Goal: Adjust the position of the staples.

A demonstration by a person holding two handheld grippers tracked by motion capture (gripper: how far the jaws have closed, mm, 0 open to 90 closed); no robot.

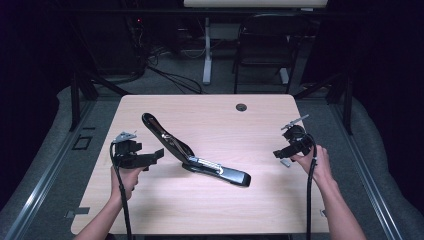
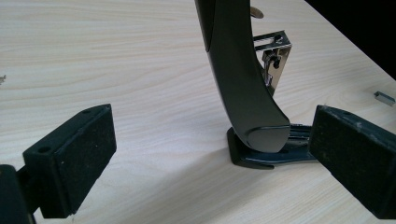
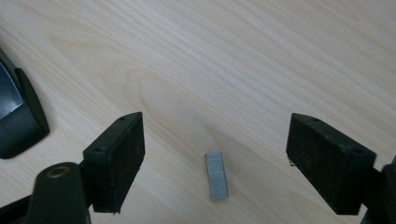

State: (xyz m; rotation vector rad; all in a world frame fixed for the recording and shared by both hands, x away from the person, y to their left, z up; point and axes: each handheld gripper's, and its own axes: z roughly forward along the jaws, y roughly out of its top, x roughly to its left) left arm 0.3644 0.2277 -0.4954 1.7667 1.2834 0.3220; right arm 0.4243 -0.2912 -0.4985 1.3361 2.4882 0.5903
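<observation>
A black stapler (image 1: 195, 157) lies opened in the middle of the wooden table (image 1: 260, 200), its top arm (image 1: 160, 131) swung up and back to the left. My left gripper (image 1: 157, 155) stands open just left of it. In the left gripper view the stapler's arm (image 2: 243, 93) rises between the open left gripper (image 2: 212, 135) pads, untouched, with the metal magazine (image 2: 273, 56) behind. A small grey strip of staples (image 3: 216, 176) lies flat on the table. My right gripper (image 3: 215, 126) hovers open over the strip, pads well apart on either side of it. In the high view the right gripper (image 1: 280, 156) is at the table's right.
The stapler's rounded end (image 3: 16, 121) shows at the left edge of the right gripper view. A cable hole (image 1: 241, 107) sits near the table's far edge. A black chair (image 1: 265, 45) and a desk leg stand beyond the table. The staple strip (image 2: 384, 97) also lies at far right.
</observation>
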